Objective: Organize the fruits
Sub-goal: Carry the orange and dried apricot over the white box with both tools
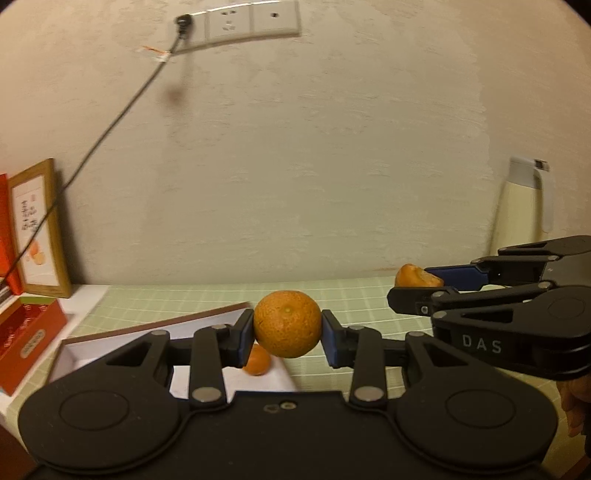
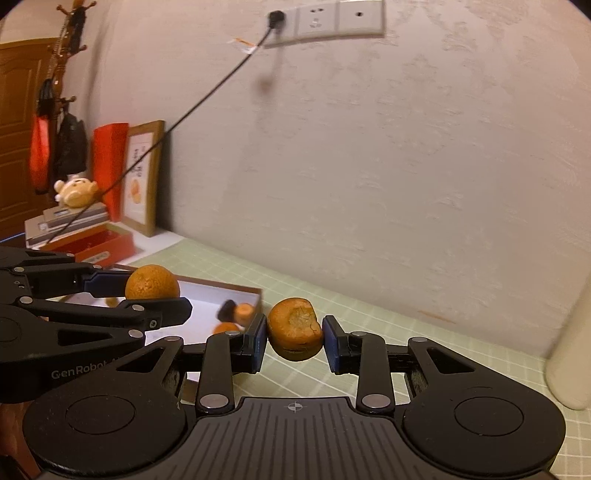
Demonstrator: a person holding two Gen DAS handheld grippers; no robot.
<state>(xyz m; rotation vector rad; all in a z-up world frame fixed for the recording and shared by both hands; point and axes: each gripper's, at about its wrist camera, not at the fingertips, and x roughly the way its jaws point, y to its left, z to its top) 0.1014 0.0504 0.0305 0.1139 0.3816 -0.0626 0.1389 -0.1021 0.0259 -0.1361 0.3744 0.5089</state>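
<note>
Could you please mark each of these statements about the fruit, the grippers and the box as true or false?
1. The left gripper is shut on a round orange. True.
2. The right gripper is empty. False: it is shut on a dented orange.
3. The white box already holds fruit. True: at least two small oranges lie inside.
4. The box stands on a bare wooden table. False: it sits on a green checked cloth.
5. A black cable is plugged into the wall socket. True.
6. Both held fruits rest on the cloth. False: both are held up in the air, clear of it.
</note>
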